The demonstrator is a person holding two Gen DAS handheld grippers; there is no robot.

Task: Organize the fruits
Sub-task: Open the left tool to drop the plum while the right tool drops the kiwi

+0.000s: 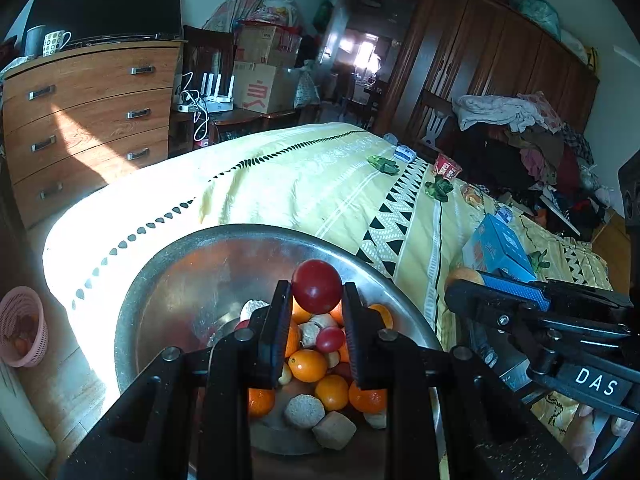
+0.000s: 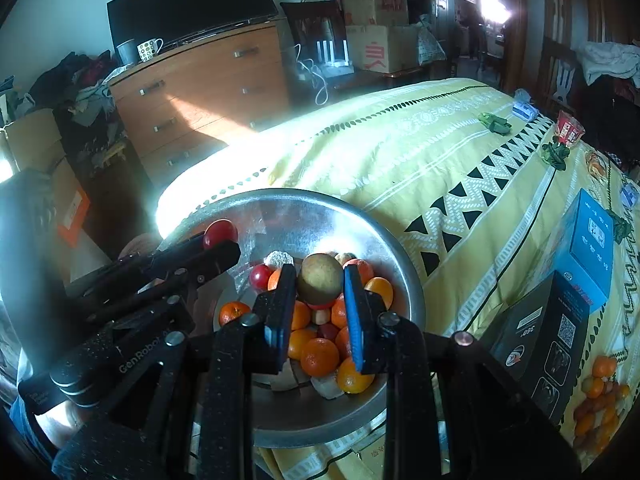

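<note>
A wide metal bowl (image 1: 168,280) (image 2: 392,248) sits on the yellow bedspread, holding several oranges (image 1: 307,365) (image 2: 319,357), small red fruits and pale lumps. My left gripper (image 1: 316,292) is shut on a dark red round fruit (image 1: 316,286) and hangs above the pile; the same fruit (image 2: 219,233) shows at its tip in the right wrist view. My right gripper (image 2: 320,284) is shut on a brownish-green round fruit (image 2: 319,283) over the bowl's middle. That fruit (image 1: 464,276) peeks out at the right gripper's tip in the left wrist view.
A blue box (image 2: 588,248) and a black box (image 2: 544,340) lie on the bedspread right of the bowl, with a heap of small fruits (image 2: 600,396) beyond. Green items (image 1: 384,165) and snack packets dot the far bed. A wooden dresser (image 1: 88,120) and pink basket (image 1: 22,326) stand left.
</note>
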